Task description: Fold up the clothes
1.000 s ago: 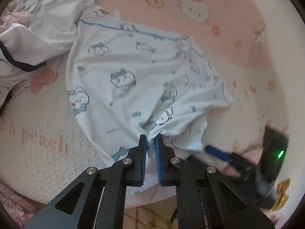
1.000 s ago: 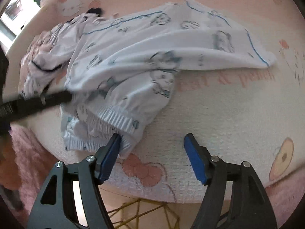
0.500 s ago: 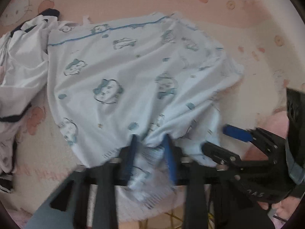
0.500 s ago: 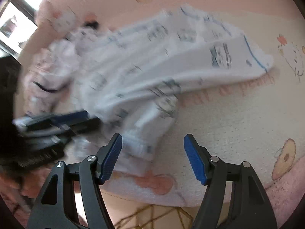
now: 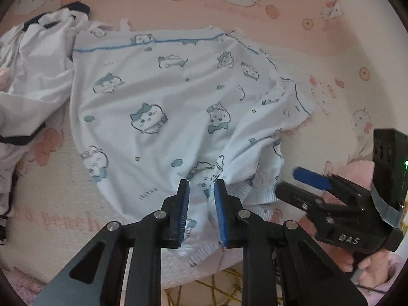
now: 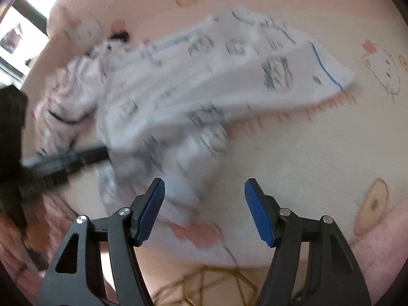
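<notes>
A pale blue garment printed with cartoon animals lies spread on the pink cartoon blanket. My left gripper is at the garment's near, ribbed edge. Its jaws are opening, with a bunched fold of the cloth loose between the blue pads. My right gripper hovers just to the right of that edge. In its own view the right gripper stands open and empty over the blanket, with the blurred garment beyond it and the left gripper a dark streak at the left.
A white garment with dark trim lies crumpled to the left, touching the blue one. The bed's near edge runs just below both grippers, with a yellow wire frame under it. A hand holds the right gripper. A bright window is at the far left.
The left gripper's jaws, shut on a pinch of the garment before, have parted. The garment lies flatter and wider. The right gripper stays open in much the same place.
</notes>
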The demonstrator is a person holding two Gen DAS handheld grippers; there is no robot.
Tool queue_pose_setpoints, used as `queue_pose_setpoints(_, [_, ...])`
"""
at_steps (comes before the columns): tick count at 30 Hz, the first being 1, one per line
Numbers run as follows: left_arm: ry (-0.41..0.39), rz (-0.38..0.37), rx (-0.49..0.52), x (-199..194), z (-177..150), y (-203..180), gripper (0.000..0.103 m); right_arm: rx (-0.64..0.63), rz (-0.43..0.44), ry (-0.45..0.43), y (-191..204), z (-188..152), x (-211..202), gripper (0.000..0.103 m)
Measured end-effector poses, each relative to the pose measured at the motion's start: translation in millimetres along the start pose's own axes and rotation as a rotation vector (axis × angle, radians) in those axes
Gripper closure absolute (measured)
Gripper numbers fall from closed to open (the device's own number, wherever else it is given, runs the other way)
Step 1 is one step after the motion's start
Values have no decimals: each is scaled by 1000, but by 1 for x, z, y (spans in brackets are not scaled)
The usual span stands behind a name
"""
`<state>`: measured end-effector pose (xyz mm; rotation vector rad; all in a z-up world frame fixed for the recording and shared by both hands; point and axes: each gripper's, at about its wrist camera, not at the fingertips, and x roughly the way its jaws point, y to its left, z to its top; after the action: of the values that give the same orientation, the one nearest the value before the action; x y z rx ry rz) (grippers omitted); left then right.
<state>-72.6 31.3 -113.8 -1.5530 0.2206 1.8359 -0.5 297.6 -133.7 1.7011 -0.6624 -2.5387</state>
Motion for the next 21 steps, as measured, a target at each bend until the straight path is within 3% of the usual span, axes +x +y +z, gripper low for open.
queue_pose_setpoints(5, [-25,-56,-28,1,-1,-4,81,4,9,20,8,6,27,36])
queue_pose_setpoints(7, [-47,-37,-22,-6,-5,-5,81,-9,16,10,15,4,32,35])
queue_pose_setpoints(11, [-52,-35,-43,-8,-16,4,81,-78,77,21,21,-1,35,34])
queue_pose_setpoints(14, [-86,-53,-48,-18,-19,5,80,-154,47,27,35,-9,36,31])
queue_pose_setpoints(17, [-95,-74,1,-19,-22,-1,69,-163,59,32,37,-11,35,30])
queue_pose_setpoints(21, [-64,-95,21,-9,-14,-9,64,-108,96,34,30,-9,32,30])
